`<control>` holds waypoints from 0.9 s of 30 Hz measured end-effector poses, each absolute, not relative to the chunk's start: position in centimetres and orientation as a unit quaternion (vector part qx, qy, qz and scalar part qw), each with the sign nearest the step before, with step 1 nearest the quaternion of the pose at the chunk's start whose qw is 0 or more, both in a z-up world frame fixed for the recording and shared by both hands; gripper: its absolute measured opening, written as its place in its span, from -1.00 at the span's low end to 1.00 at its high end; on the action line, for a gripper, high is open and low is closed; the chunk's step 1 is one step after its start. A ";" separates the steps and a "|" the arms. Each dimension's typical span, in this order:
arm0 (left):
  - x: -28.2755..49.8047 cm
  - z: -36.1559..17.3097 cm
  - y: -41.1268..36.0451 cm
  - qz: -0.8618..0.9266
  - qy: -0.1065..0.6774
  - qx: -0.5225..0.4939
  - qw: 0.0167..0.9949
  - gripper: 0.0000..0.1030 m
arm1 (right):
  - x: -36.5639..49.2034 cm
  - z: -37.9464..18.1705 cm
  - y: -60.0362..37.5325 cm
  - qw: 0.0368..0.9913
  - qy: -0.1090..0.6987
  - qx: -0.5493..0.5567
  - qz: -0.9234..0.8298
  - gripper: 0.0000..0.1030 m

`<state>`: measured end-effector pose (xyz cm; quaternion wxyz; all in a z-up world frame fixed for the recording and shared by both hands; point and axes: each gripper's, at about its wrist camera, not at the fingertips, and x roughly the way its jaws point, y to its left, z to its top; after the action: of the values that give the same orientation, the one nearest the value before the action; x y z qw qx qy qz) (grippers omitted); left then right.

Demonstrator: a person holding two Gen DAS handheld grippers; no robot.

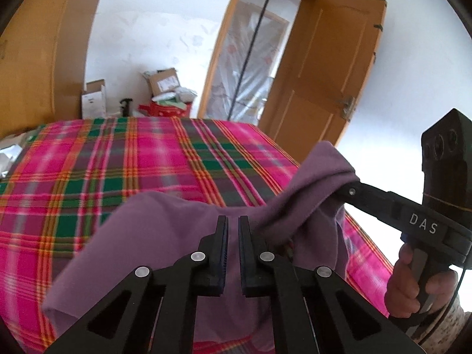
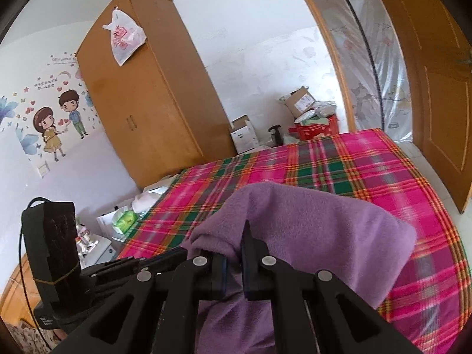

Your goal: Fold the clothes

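A purple fleece garment [image 1: 165, 236] is held up over the near part of a bed covered by a pink, green and orange plaid blanket [image 1: 88, 162], its lower folds draped down toward the blanket. In the left wrist view the left hand-held gripper [image 1: 233, 227] is seen with its jaws drawn nearly together on a fold of the purple cloth; a narrow slit remains between the pads, and the fabric hangs slack below them. To the right in the same view, the right hand-held gripper [image 1: 346, 184] is clamped on a bunched corner of the garment, which is lifted higher than the rest, and a person's hand [image 1: 413, 283] is wrapped around its handle. In the right wrist view the right hand-held gripper [image 2: 236, 239] is seen closed on the fleece [image 2: 309, 230], which is heaped over and around its fingers, while the left hand-held gripper [image 2: 174, 255] comes in from the left just beside it. No earlier picture is given, so only the present grip is told. Beyond the far edge of the bed, cardboard boxes [image 1: 162, 82] and a red container [image 1: 165, 109] are piled against a white wall. A wooden wardrobe [image 2: 147, 94] stands at the far left with a plastic bag [image 2: 124, 38] hung on its top, and cartoon wall stickers [image 2: 59, 118] are seen left of it. An open wooden door [image 1: 324, 67] stands at the far right.
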<state>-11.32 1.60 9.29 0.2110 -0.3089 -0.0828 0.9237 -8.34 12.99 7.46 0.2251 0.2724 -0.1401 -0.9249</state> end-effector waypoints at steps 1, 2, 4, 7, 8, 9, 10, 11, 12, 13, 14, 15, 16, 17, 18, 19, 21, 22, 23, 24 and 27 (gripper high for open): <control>-11.3 9.3 1.3 0.923 -0.086 -0.309 0.214 -0.87 | -8.5 7.5 12.6 0.228 -0.139 0.273 -0.924 -0.86; -11.1 9.4 0.9 0.923 -0.088 -0.307 0.216 -0.87 | -8.7 7.6 12.2 0.230 -0.136 0.273 -0.924 -0.86; -10.9 9.6 0.4 0.923 -0.087 -0.303 0.220 -0.87 | -9.1 7.8 11.4 0.235 -0.133 0.273 -0.923 -0.86; -10.1 9.8 -0.1 0.923 -0.087 -0.301 0.225 -0.87 | -9.6 7.9 10.3 0.245 -0.131 0.276 -0.920 -0.86; -9.9 9.8 -0.3 0.921 -0.088 -0.303 0.228 -0.87 | -9.8 7.9 9.8 0.248 -0.129 0.277 -0.919 -0.86; -9.6 9.8 -0.7 0.920 -0.090 -0.304 0.229 -0.86 | -10.0 7.9 9.4 0.252 -0.128 0.279 -0.918 -0.86; -9.4 9.9 -0.9 0.921 -0.091 -0.304 0.228 -0.86 | -10.3 8.0 8.9 0.257 -0.126 0.281 -0.916 -0.86; -9.2 10.0 -1.1 0.921 -0.092 -0.303 0.228 -0.82 | -10.6 8.0 8.4 0.261 -0.125 0.283 -0.914 -0.86; -8.9 10.0 -1.4 0.920 -0.096 -0.303 0.228 -0.77 | -10.8 8.0 8.0 0.265 -0.124 0.285 -0.913 -0.86; -8.6 10.0 -1.8 0.920 -0.100 -0.303 0.228 -0.70 | -10.9 8.0 7.6 0.269 -0.122 0.286 -0.912 -0.86; -8.4 10.1 -2.1 0.919 -0.104 -0.303 0.228 -0.66 | -11.0 7.9 7.2 0.274 -0.121 0.287 -0.910 -0.86; -8.2 10.1 -2.5 0.919 -0.108 -0.304 0.228 -0.66 | -11.1 7.8 6.8 0.277 -0.119 0.289 -0.908 -0.86; -8.0 10.1 -2.8 0.918 -0.112 -0.305 0.227 -0.66 | -11.3 7.7 6.3 0.281 -0.118 0.291 -0.907 -0.86; -7.8 10.1 -3.2 0.918 -0.114 -0.305 0.227 -0.65 | -11.4 7.6 5.9 0.285 -0.117 0.293 -0.905 -0.86; -7.6 10.0 -3.4 0.918 -0.115 -0.306 0.226 -0.65 | -11.6 7.5 5.4 0.289 -0.116 0.295 -0.903 -0.87; -7.5 9.9 -3.6 0.918 -0.116 -0.307 0.224 -0.64 | -11.8 7.4 5.0 0.292 -0.116 0.298 -0.901 -0.87; -7.3 9.7 -3.8 0.915 -0.118 -0.311 0.227 -0.55 | -12.1 7.1 4.2 0.299 -0.117 0.304 -0.897 -0.87; -7.1 9.6 -3.9 0.914 -0.119 -0.313 0.229 -0.54 | -12.3 7.0 3.9 0.303 -0.118 0.307 -0.894 -0.87; -6.9 9.4 -3.9 0.913 -0.120 -0.314 0.231 -0.54 | -12.5 6.9 3.4 0.307 -0.117 0.310 -0.892 -0.88; -6.8 9.4 -4.0 0.913 -0.121 -0.314 0.231 -0.54 | -12.8 6.8 3.0 0.312 -0.115 0.313 -0.890 -0.88; -6.7 9.2 -4.2 0.911 -0.119 -0.320 0.230 -0.54 | -13.5 6.4 1.9 0.324 -0.113 0.326 -0.881 -0.88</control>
<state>-6.75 -4.16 9.16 0.2305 -0.3196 -0.1191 0.9113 -13.54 1.91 6.37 0.3239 0.3259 -0.1131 -0.8810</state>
